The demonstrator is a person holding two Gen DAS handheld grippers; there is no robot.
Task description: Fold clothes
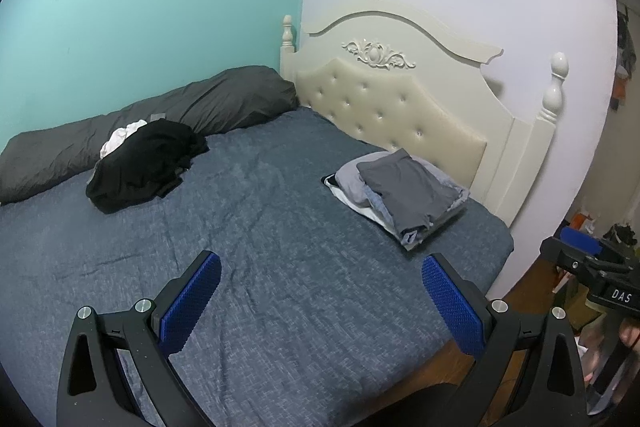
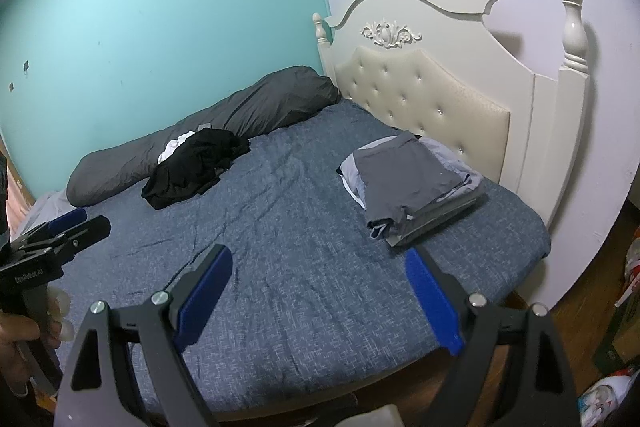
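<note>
Clothes are seen in two lots in the left wrist view. A black heap [image 1: 146, 165] with a bit of white cloth [image 1: 122, 139] at its top is crumpled on the far left of the bed [image 1: 280, 247], touching the long grey pillow [image 1: 152, 127] that is laid along the teal wall [image 1: 140, 7]. A folded stack [image 1: 404, 193], topped by a grey piece, is set on the right side just beside the tufted headboard [image 1: 400, 99]. The left gripper [image 1: 320, 303] is held above bare sheet, its jaws spread wide with nothing between the blue pads [image 1: 192, 307]. The right gripper [image 1: 584, 259] is caught at the right edge, side-on, and whether its jaws are apart cannot be told there.

In the right wrist view the black heap [image 2: 196, 169] is again found far left against the pillow [image 2: 224, 127], and the stack [image 2: 412, 183] on the right near the headboard [image 2: 432, 95], well apart from the heap. The right gripper [image 2: 320, 301] is held over the sheet short of the stack, jaws parted and empty. The left gripper [image 2: 76, 227] is seen at the left edge, gripped by a hand [image 2: 24, 339].
</note>
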